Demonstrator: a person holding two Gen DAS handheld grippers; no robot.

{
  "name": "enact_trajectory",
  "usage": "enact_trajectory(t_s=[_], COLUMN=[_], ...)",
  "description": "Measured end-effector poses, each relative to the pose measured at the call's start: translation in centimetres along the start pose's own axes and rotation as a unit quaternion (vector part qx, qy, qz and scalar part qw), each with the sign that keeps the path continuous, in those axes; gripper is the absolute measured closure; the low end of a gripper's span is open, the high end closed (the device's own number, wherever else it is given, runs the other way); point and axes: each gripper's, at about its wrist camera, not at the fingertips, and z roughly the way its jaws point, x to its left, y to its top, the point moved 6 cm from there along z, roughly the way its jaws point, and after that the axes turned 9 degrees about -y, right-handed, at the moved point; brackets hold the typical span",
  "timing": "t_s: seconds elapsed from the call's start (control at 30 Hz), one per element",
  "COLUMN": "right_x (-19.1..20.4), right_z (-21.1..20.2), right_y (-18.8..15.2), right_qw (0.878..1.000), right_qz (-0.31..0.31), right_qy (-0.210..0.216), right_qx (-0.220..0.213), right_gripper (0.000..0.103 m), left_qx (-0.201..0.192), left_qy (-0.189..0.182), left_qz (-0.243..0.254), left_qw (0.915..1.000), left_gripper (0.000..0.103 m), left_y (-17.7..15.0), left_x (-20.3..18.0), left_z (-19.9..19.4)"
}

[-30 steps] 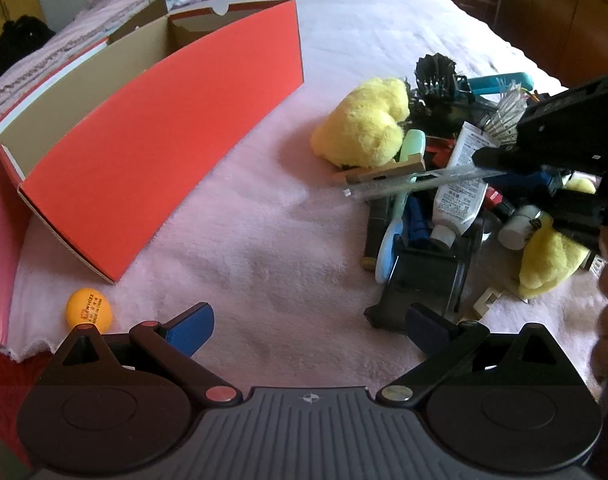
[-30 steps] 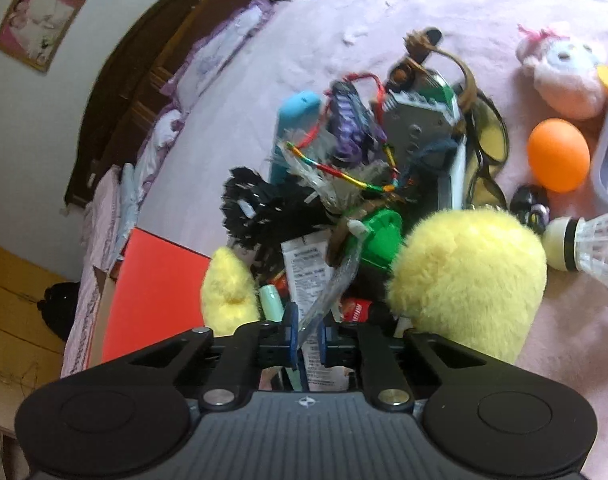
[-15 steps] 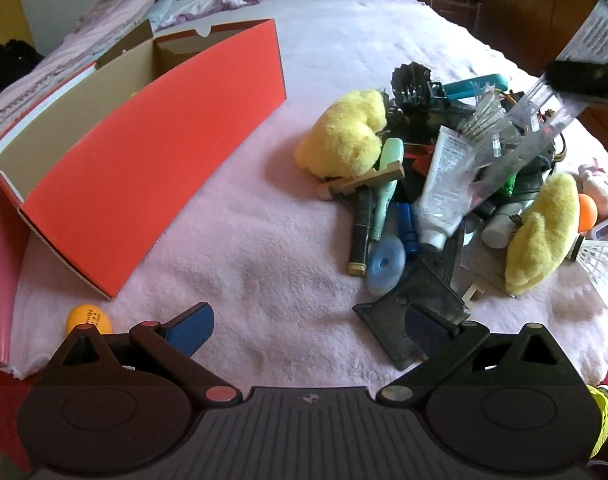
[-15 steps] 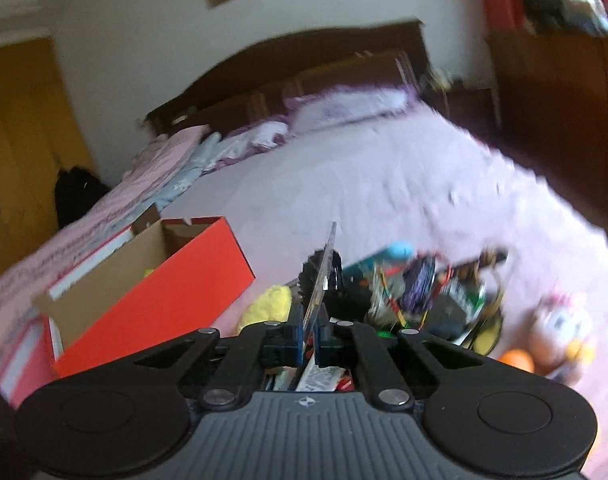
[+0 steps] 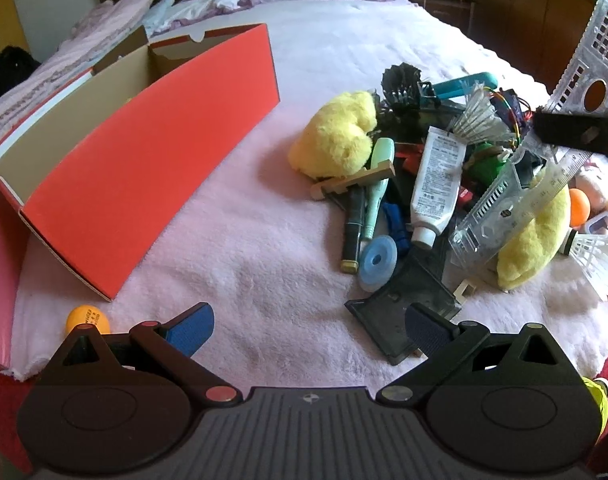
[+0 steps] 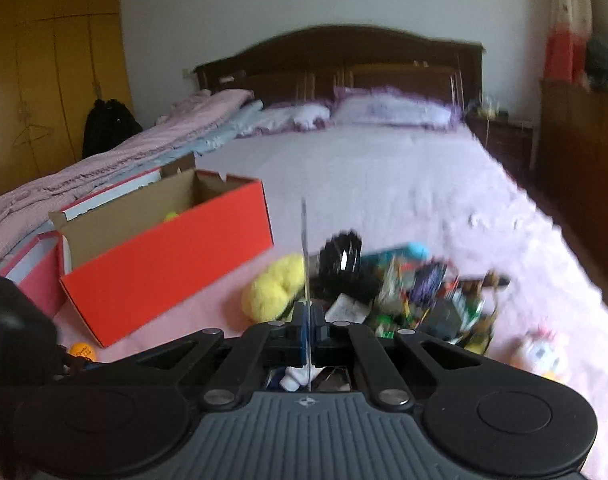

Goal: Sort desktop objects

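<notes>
Since one second ago the right gripper [image 6: 307, 320] has lifted out of the clutter pile [image 5: 432, 168] and rolled, so the clear ruler [image 6: 304, 256] now stands edge-on between its pads, which are clenched on it; from the left wrist view the ruler [image 5: 552, 188] hangs above the pile's right side, clear of the yellow plush [image 5: 336, 136] and white tube [image 5: 436, 184]. Left gripper [image 5: 308, 326] holds low over the pink blanket [image 5: 244, 240], jaws wide apart, nothing between them. Step in hand, as judged: carrying one picked item to its container. Red box [image 6: 164, 256] sits open-topped to the left, well apart from the pile; a white lattice basket [image 5: 592, 52] shows at far right. Which one takes the ruler cannot be told. Next move likely calls for swinging across to the chosen container, tipping the ruler lengthwise so it clears the wall, then releasing.
</notes>
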Motion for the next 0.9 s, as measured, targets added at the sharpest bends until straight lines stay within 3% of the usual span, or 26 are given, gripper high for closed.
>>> enact_trajectory(t_s=[0.17,0.27,0.33,0.47,0.67,0.9], right_x=[-0.9,-1.9,-2.8,-4.9,-7.0,-7.8], right_z=[2.8,2.4,1.3,-0.4,-2.3,-2.0], right_y=[-1.8,-1.3,-0.7,-0.7,-2.3,-3.5], right_qw=[0.999,0.999,0.999,0.999,0.998,0.998], right_qz=[0.034,0.038,0.021,0.030,0.042,0.060], right_qy=[-0.004,-0.014,-0.031,-0.042,-0.046,-0.036], right_qx=[0.024,0.010,-0.003,-0.003,0.002,0.008], right_gripper=[0.101,0.101,0.100,0.100,0.099,0.098], left_qx=[-0.013,-0.037,-0.042,-0.020,0.013,0.033], left_qy=[-0.008,-0.044,-0.104,-0.220,-0.305,-0.259], left_qz=[0.010,0.032,0.025,-0.025,-0.065,-0.111], left_qw=[0.9998,0.9978,0.9934,0.9750,0.9499,0.9588], left_gripper=[0.004,0.023,0.045,0.071,0.074,0.074], left_y=[0.1,0.4,0.9,1.7,2.0,1.7], left_x=[-0.2,-1.3,-2.5,-4.3,-6.4,-6.0], left_z=[-0.3,-0.8,-0.6,1.1,3.8,5.9])
